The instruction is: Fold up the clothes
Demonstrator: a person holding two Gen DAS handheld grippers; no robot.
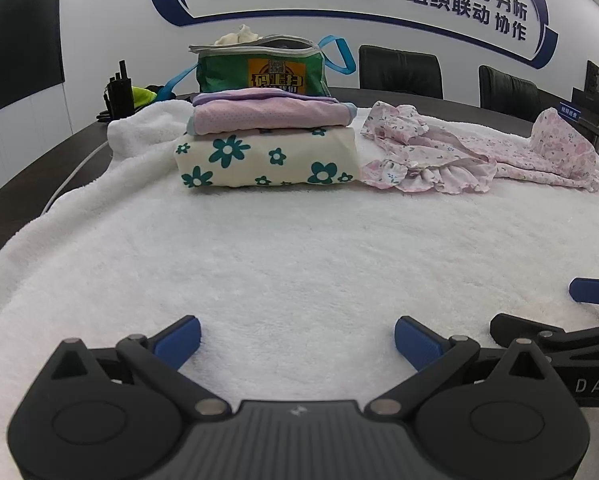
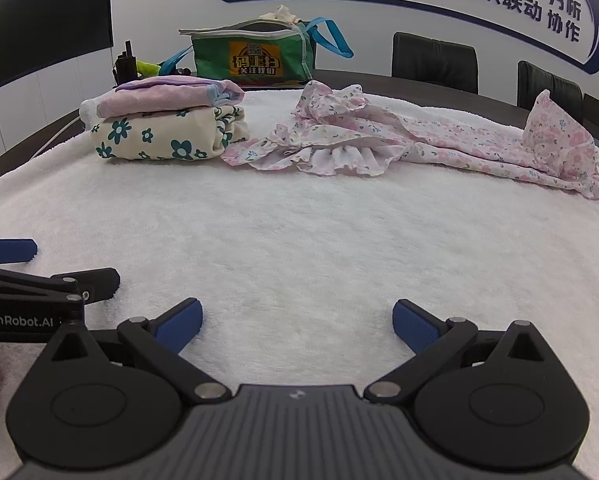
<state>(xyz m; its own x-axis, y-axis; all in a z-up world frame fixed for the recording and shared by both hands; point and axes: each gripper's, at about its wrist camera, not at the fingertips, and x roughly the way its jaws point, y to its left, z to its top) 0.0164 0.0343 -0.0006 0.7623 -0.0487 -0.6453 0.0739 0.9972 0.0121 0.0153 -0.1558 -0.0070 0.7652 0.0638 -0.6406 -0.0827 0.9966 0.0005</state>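
A crumpled pink floral garment with ruffles [image 1: 459, 156] [image 2: 399, 140] lies unfolded at the far right of the white towel [image 1: 299, 248] [image 2: 319, 240]. A folded stack stands far left of it: a pink piece [image 1: 267, 114] [image 2: 167, 98] on a cream piece with teal flowers [image 1: 267, 158] [image 2: 159, 138]. My left gripper [image 1: 297, 340] is open and empty, low over the near towel. My right gripper [image 2: 297, 324] is open and empty beside it. Each shows at the edge of the other's view: the right one [image 1: 555, 336], the left one [image 2: 39, 280].
A green bag with blue straps [image 1: 259, 66] [image 2: 255, 56] stands behind the stack, with cloth poking out. Black radios [image 1: 117, 92] stand at the far left. Black chairs [image 1: 399, 70] [image 2: 435, 60] line the far table edge. The dark table edge [image 1: 39, 176] runs along the left.
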